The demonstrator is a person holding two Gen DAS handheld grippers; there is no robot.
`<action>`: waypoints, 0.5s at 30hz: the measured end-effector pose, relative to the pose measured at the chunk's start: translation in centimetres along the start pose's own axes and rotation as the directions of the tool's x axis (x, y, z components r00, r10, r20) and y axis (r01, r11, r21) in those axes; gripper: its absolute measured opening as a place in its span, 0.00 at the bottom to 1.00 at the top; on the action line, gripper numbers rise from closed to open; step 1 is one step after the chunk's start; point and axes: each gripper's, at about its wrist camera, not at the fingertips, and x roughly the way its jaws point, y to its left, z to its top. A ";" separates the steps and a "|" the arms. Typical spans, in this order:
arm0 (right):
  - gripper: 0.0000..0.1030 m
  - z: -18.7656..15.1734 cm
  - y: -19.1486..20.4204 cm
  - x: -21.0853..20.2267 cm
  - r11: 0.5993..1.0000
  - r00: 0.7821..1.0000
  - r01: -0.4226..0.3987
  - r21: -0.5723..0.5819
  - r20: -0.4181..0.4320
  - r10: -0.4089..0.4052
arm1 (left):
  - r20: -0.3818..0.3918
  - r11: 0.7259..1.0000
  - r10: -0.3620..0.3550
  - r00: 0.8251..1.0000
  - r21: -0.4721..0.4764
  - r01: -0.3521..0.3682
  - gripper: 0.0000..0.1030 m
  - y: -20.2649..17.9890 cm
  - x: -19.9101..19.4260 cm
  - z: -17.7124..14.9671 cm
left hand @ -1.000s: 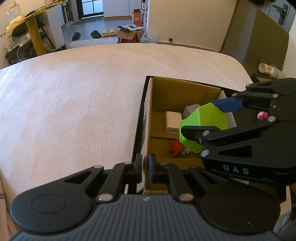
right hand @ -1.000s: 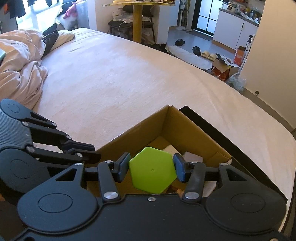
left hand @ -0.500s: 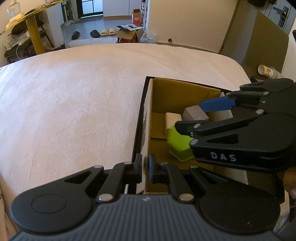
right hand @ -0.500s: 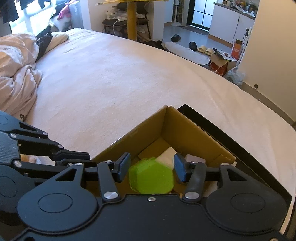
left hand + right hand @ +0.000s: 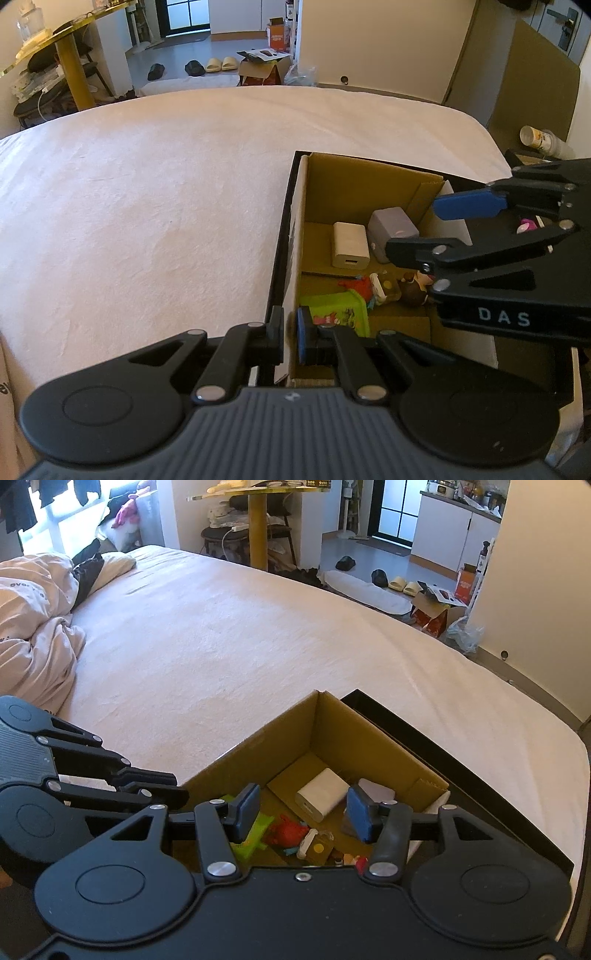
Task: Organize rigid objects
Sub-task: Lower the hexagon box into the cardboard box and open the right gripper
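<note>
- The left tool (image 5: 290,334) was clamped on the wall of the cardboard box (image 5: 295,236) on the bed (image 5: 147,203).
- The green hexagonal piece (image 5: 340,312) lay inside the box.
- The right tool (image 5: 303,814) hovered above with its fingers apart, holding nothing.

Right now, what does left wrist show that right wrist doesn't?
Only the left wrist view: the left gripper clamped shut on the cardboard box's near wall, stacked paper cups beyond the bed's corner, and a pink item behind the right gripper's linkage.

Only the right wrist view: a crumpled duvet at the far left, and the gap between the right gripper's open jaws, empty.

Both: the cardboard box on the bed, holding the green container, white charger, grey block and red toy.
</note>
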 end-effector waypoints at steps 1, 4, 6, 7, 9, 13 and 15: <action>0.51 -0.1 0.0 -0.1 1.000 1.000 0.001 0.001 0.001 -0.001 | 0.000 1.000 0.002 1.000 0.002 -0.002 0.06 0.0 0.0 0.0; 0.51 -0.4 -0.2 -0.5 1.000 1.000 0.007 0.003 0.004 -0.007 | 0.001 1.000 0.007 1.000 0.005 -0.007 0.06 -0.2 0.0 0.0; 0.51 -0.6 -0.4 -0.8 1.000 1.000 0.011 0.008 0.008 -0.011 | 0.002 1.000 0.011 1.000 0.007 -0.011 0.06 -0.3 0.0 0.0; 0.51 -0.7 -0.6 -1.0 1.000 1.000 0.013 0.012 0.009 -0.013 | 0.002 1.000 0.013 1.000 0.008 -0.013 0.06 -0.3 0.0 0.0; 0.51 -1.1 -0.9 -1.4 1.000 1.000 0.021 0.020 0.011 -0.021 | 0.003 1.000 0.018 1.000 0.009 -0.018 0.06 -0.4 0.0 0.0; 0.53 -1.9 -1.9 -2.2 0.999 0.999 0.035 0.033 0.017 -0.035 | 0.003 0.999 0.029 1.000 0.017 -0.029 0.06 -0.7 0.0 0.0; 0.53 -2.3 -2.4 -2.6 0.998 0.999 0.042 0.042 0.019 -0.043 | 0.002 0.999 0.036 0.999 0.020 -0.036 0.06 -0.9 0.0 -0.1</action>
